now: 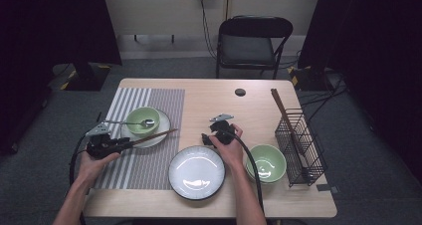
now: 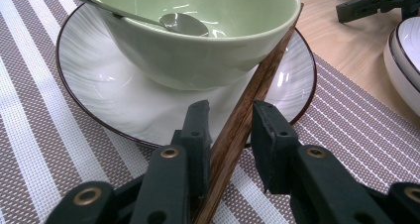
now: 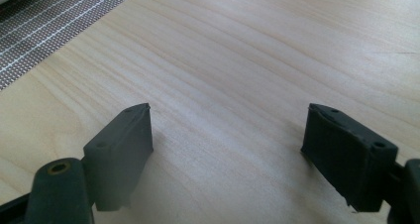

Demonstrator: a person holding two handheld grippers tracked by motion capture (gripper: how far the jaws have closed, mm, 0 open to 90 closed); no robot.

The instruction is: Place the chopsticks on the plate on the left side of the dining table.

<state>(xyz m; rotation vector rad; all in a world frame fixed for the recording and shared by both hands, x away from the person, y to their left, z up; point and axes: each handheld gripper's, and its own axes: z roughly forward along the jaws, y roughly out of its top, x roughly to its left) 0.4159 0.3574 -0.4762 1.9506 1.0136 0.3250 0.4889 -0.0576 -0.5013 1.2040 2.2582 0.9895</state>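
My left gripper (image 1: 130, 144) (image 2: 230, 117) hovers low over the striped placemat (image 1: 149, 165) at the left. A brown wooden chopstick (image 1: 154, 137) (image 2: 262, 80) runs between its jaws. The stick lies against one jaw, with a gap to the other. Its far end rests on the rim of a white plate (image 1: 161, 130) (image 2: 114, 95). On that plate stands a green bowl (image 1: 142, 120) (image 2: 198, 50) with a metal spoon (image 1: 134, 122) (image 2: 183, 23) in it. My right gripper (image 1: 205, 138) (image 3: 228, 130) stands wide open over bare wood at mid-table, holding nothing.
A large white plate (image 1: 196, 172) sits near the front edge, and a second green bowl (image 1: 266, 163) lies to its right. A black wire basket (image 1: 301, 145) with chopsticks (image 1: 278, 103) stands at the right. A small black disc (image 1: 240, 92) lies at the back. A chair (image 1: 251, 43) stands behind.
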